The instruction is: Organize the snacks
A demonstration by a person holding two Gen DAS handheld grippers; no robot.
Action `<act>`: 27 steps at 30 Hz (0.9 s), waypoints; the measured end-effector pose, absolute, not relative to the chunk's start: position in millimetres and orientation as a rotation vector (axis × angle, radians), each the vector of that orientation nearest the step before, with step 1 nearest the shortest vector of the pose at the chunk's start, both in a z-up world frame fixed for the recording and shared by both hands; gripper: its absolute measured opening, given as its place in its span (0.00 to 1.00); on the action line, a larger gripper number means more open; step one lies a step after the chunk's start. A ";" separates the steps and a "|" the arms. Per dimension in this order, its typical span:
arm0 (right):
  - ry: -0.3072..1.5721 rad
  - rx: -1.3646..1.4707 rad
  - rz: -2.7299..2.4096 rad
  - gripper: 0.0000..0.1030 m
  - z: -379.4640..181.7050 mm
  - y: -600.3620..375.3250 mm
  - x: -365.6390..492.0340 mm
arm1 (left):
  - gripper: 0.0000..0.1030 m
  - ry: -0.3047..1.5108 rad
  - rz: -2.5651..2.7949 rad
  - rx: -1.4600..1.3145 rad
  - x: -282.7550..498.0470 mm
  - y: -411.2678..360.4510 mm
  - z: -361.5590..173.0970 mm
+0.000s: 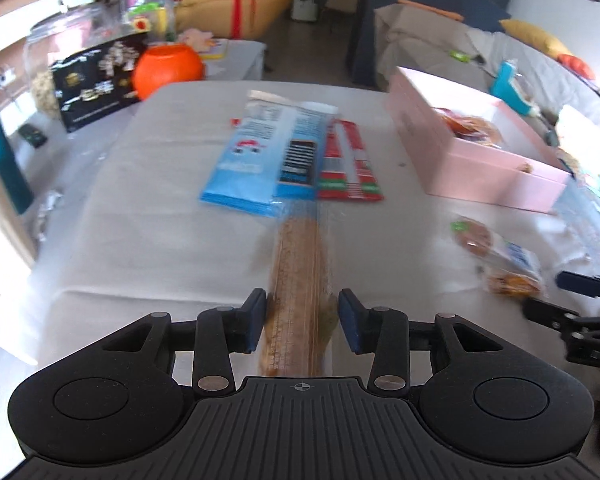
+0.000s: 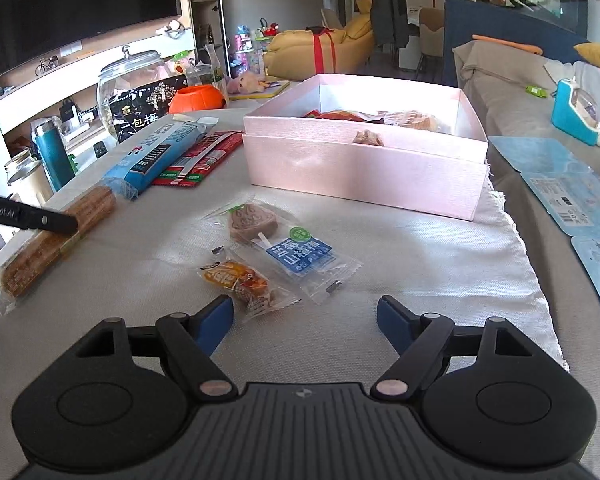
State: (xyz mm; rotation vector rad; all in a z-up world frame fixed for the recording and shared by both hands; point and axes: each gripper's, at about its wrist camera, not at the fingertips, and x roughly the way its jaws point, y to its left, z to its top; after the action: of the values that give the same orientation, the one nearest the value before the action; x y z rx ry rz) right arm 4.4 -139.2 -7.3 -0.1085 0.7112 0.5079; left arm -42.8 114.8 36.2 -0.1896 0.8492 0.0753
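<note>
A long brown cracker packet [image 1: 300, 264] lies lengthwise on the white tablecloth, and my left gripper [image 1: 302, 316] is shut on its near part. In the right wrist view the same packet [image 2: 52, 240] rests near the table's left edge with one left finger [image 2: 52, 222] on it. My right gripper [image 2: 305, 312] is open with nothing between its fingers. Just ahead of it lie a small orange snack packet [image 2: 240, 280] and a blue-labelled lollipop packet [image 2: 284, 240]. Beyond them stands the open pink box [image 2: 360, 176] holding several snacks. A blue packet [image 1: 260, 152] and a red one [image 1: 348, 164] lie side by side past the cracker packet.
An orange bowl [image 1: 166, 66], a black printed box [image 1: 96, 80] and a glass jar [image 2: 132, 76] crowd the far left corner. A teal bottle [image 2: 54, 156] stands off the left edge. Blue cards [image 2: 560, 184] lie to the right of the cloth.
</note>
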 end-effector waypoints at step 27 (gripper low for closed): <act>0.691 -0.226 0.499 0.77 14.1 -101.5 17.8 | 0.43 0.824 -0.049 -0.178 -50.1 87.2 20.8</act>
State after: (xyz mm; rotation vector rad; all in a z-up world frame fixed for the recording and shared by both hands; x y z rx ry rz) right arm 17.8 -101.5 14.1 -0.2258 0.6915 0.4989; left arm -50.1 87.2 20.8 -0.1784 0.8236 -0.0494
